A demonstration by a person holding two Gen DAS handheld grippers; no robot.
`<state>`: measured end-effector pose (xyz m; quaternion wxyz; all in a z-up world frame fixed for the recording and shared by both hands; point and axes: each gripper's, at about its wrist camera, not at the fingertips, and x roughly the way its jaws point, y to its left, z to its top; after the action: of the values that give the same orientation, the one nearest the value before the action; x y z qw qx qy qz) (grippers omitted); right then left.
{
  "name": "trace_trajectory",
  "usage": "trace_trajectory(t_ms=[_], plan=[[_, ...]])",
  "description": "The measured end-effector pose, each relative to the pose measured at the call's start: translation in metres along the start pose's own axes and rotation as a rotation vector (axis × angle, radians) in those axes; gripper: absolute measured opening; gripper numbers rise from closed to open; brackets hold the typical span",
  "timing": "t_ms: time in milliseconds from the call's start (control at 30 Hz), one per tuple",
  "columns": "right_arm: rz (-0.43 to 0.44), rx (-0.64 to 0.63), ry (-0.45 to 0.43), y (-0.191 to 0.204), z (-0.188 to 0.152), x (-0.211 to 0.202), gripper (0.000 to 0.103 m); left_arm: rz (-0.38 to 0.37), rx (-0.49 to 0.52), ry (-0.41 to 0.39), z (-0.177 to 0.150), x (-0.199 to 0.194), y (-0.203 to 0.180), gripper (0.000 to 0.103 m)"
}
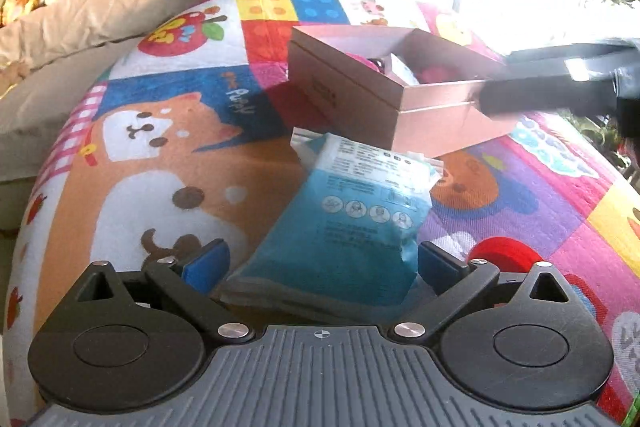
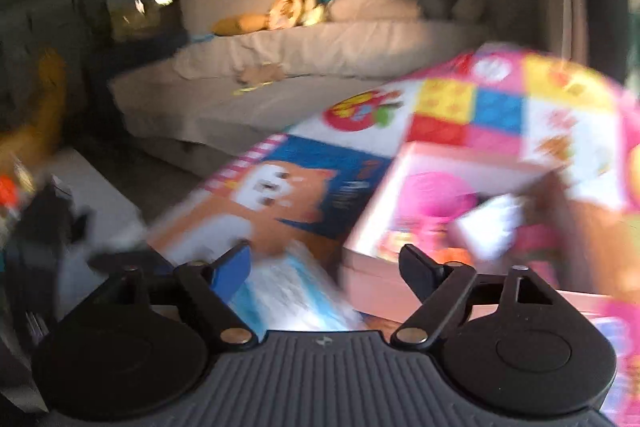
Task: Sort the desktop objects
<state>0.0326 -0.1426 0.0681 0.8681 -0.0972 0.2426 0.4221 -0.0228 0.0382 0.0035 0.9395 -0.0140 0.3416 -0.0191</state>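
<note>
A blue and white plastic packet [image 1: 352, 223] lies on the colourful cartoon mat [image 1: 160, 163], its near end between the fingers of my left gripper [image 1: 320, 265], which is open around it. Behind it stands an open pink cardboard box [image 1: 360, 91] with pink items and a white piece inside. My right gripper [image 2: 326, 269] is open and empty, above the box's near left corner [image 2: 384, 291]; this view is blurred. The packet [image 2: 292, 291] shows below it. The right gripper's black body [image 1: 560, 83] shows at the box's right end.
A red round object [image 1: 506, 255] lies on the mat just right of my left gripper. A beige sofa [image 2: 320, 67] with cushions and plush toys stands behind the table. Bright window glare fills the upper right of the left wrist view.
</note>
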Motion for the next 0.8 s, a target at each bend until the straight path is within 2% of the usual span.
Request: trace_trajectory(t_ms=[100, 167, 233, 300, 367, 433, 500, 633, 667, 733, 800], plan=[[-0.208, -0.089, -0.022, -0.004, -0.021, -0.015, 0.083, 0.003, 0.005, 0.005, 0.0, 0.001, -0.001, 0.103], [-0.31, -0.009, -0.042, -0.027, -0.024, -0.019, 0.083, 0.01, 0.011, 0.008, 0.001, 0.001, -0.002, 0.103], [-0.391, 0.136, -0.076, -0.063, -0.025, -0.02, 0.091, 0.014, 0.015, 0.01, 0.001, 0.002, -0.003, 0.103], [-0.383, 0.295, -0.067, -0.103, -0.027, -0.013, 0.094, 0.018, 0.019, 0.012, 0.0, 0.002, -0.004, 0.103], [-0.299, 0.432, -0.057, -0.13, -0.03, -0.006, 0.094, 0.021, 0.021, 0.013, 0.0, 0.002, -0.004, 0.103], [-0.213, 0.513, -0.066, -0.143, -0.03, -0.001, 0.094, 0.02, 0.02, 0.014, 0.001, 0.003, -0.004, 0.103], [-0.191, 0.528, -0.074, -0.14, -0.029, 0.0, 0.097, 0.02, 0.021, 0.014, 0.001, 0.003, -0.004, 0.103], [-0.129, 0.47, -0.064, -0.12, -0.027, 0.001, 0.099, 0.019, 0.017, 0.012, 0.0, 0.002, -0.004, 0.103], [-0.164, 0.435, -0.062, -0.112, -0.026, -0.002, 0.099, 0.021, 0.016, 0.011, 0.0, 0.002, -0.004, 0.103], [-0.243, 0.299, -0.075, -0.085, -0.025, -0.01, 0.099, 0.023, 0.012, 0.01, 0.0, 0.002, -0.004, 0.103], [-0.234, 0.146, -0.049, -0.053, -0.027, -0.019, 0.099, 0.021, 0.011, 0.01, 0.0, 0.002, -0.004, 0.103]])
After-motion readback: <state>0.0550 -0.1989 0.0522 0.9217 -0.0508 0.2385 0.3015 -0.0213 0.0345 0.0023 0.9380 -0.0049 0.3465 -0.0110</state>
